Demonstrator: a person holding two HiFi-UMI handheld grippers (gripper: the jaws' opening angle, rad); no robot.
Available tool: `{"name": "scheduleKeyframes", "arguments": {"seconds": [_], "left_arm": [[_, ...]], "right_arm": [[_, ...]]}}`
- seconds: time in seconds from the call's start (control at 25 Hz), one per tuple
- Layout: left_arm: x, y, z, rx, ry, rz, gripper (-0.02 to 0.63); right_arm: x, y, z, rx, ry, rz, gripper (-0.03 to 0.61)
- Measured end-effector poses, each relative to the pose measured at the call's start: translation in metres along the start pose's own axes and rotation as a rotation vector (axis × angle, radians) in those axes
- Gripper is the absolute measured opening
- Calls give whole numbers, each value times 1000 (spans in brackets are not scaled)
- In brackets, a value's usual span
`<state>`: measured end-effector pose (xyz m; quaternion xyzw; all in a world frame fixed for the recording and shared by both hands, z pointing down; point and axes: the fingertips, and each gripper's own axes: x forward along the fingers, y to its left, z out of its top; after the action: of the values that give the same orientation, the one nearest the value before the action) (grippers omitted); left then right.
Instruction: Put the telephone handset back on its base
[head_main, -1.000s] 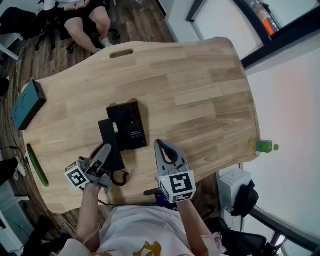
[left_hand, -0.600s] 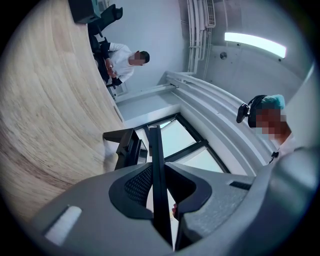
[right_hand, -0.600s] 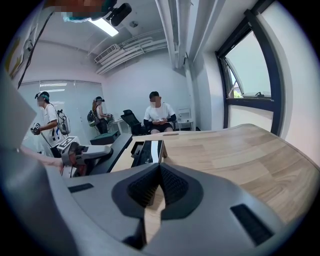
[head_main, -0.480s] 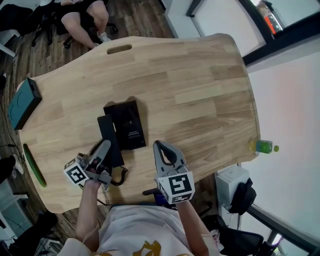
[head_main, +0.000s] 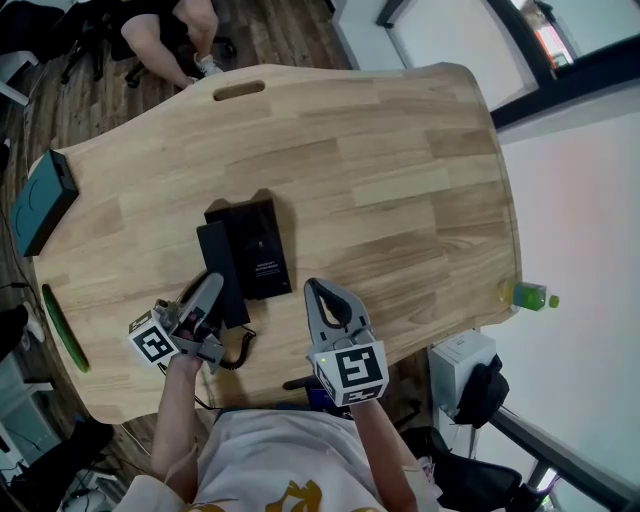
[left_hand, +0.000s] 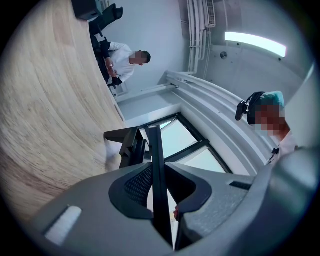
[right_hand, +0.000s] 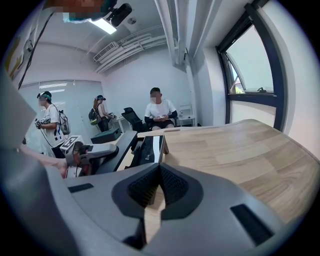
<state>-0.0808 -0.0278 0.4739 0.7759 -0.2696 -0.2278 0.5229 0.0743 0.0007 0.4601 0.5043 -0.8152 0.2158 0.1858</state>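
Though a teal box (head_main: 40, 205) lay far off at the upper left of the bench (head_main: 400, 180), the work sat low and left of centre in the head view. There the left gripper (head_main: 208, 296) had its fingers (left_hand: 137, 182) clamped on the near end of the handset (head_main: 220, 262), which showed between them as a thin black bar. A cord (head_main: 238, 352) curled under that gripper at the bench's lower edge. The handset sat just beside the left side of the base (head_main: 258, 250), not yet on it; whether it rested on the bench I could not tell.

Right of the base, the right gripper (head_main: 322, 295) hovered apart from it, fingers (right_hand: 145, 187) closed on nothing. A green bottle (head_main: 530, 295) stood beyond the bench's right edge.

Held by one end only, the long handset would likely droop or swing about the pads as it was carried across, and land askew on the base. The cord might also tug or snag. With nothing steadying the base, a sideways nudge could slide it.

The handset's long axis ran from the lower frame upward, leaning slightly to the upper left, parallel to the base's long side. Its free end pointed toward the top of the frame.
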Motion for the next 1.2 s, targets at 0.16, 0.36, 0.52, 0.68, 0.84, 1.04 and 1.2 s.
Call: {"name": "scheduleKeyframes", "arguments": {"seconds": [0.16, 0.36, 0.52, 0.68, 0.84, 1.04, 1.2], "left_arm": [[3, 3, -2, 11, 11, 5, 77], [4, 8, 0, 11, -5, 20, 77], [5, 10, 2, 11, -14, 28, 75], [5, 14, 1, 13, -11, 39, 77], [7, 18, 2, 16, -17, 53, 77], [6, 26, 0, 28, -8, 89, 77], [10, 28, -2, 38, -2, 99, 77]], "right_arm": [[2, -3, -1, -1, 7, 3, 3], [3, -5, -4, 2, 17, 8, 3], [4, -7, -4, 3, 18, 11, 3], [5, -9, -6, 13, 22, 15, 3], [7, -13, -6, 20, 23, 20, 3], [9, -15, -6, 29, 26, 29, 3], [11, -19, -6, 32, 26, 29, 3]]}}
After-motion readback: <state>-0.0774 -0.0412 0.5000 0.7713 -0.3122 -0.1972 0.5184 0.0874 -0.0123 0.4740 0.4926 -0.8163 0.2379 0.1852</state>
